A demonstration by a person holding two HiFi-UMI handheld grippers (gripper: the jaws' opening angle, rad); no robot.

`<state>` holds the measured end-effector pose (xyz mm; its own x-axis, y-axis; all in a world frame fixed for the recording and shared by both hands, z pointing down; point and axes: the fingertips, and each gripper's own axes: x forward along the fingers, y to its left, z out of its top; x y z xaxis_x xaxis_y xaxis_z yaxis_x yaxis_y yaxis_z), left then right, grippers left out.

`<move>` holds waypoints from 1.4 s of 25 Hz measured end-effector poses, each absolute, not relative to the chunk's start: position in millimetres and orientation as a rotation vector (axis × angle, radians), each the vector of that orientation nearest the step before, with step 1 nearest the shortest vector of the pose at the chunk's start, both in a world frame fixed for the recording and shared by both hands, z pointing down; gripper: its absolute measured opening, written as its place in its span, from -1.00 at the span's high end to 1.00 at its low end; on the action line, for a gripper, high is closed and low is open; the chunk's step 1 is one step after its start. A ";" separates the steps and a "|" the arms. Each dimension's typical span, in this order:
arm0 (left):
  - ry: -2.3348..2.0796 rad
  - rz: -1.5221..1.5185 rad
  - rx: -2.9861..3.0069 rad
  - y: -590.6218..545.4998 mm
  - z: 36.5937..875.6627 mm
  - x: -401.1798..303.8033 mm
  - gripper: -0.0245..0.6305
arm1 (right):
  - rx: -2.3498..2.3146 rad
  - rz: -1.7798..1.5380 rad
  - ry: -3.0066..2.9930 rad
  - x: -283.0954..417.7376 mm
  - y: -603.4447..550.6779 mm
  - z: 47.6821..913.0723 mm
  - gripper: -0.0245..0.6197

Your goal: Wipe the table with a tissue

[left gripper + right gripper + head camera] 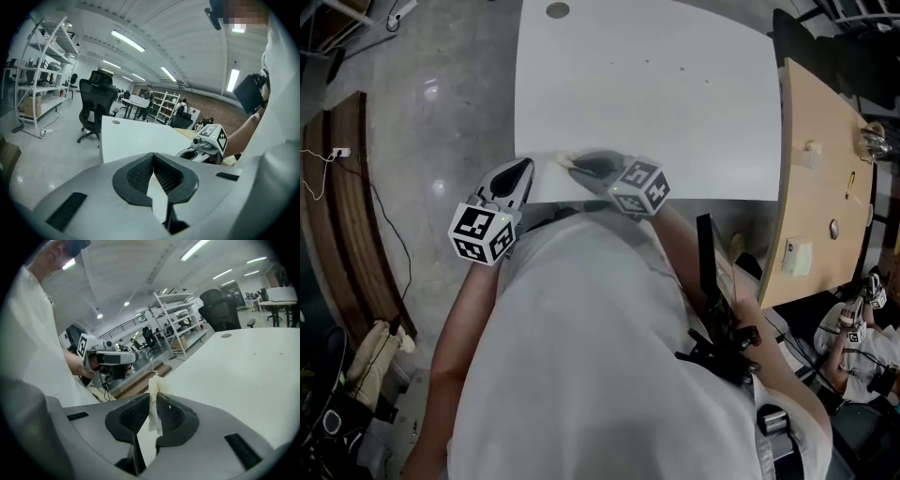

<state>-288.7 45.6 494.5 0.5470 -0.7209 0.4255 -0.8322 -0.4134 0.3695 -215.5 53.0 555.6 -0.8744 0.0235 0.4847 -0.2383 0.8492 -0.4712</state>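
Yellowish tissue (154, 386) is pinched in the closed right tool (151, 401), low over the white tabletop (647, 94) near its 7 o'clock corner. The left tool (153, 159), jaws together on nothing, hangs off that edge. Wiping looks barely begun; the next move likely calls for pressing down and sweeping toward 12 o'clock.

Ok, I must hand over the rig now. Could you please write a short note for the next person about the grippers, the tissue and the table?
Left gripper: shut, nothing in it, held by the table's near left corner.
Right gripper: shut on the tissue, which sticks out past the jaw tips, at the near edge of the table.
Done: the tissue is gripped. How much of the table is already wiped cannot be told.
Left: probably sweep the tissue across the white top, out toward the few small dark specks on its far part.
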 end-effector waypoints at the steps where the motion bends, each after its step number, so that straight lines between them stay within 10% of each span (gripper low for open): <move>1: -1.233 0.275 2.253 43.2 493.6 -281.9 0.91 | 0.187 0.756 -2.545 -205.1 50.2 554.2 0.74; 25: -1.200 0.389 2.270 4.9 474.9 -162.2 0.91 | 1.383 1.111 -2.257 113.4 -151.6 580.6 0.74; 35: -1.236 0.312 2.356 -4.8 449.7 -135.1 0.91 | 1.323 0.821 -2.203 136.5 -231.2 588.2 0.74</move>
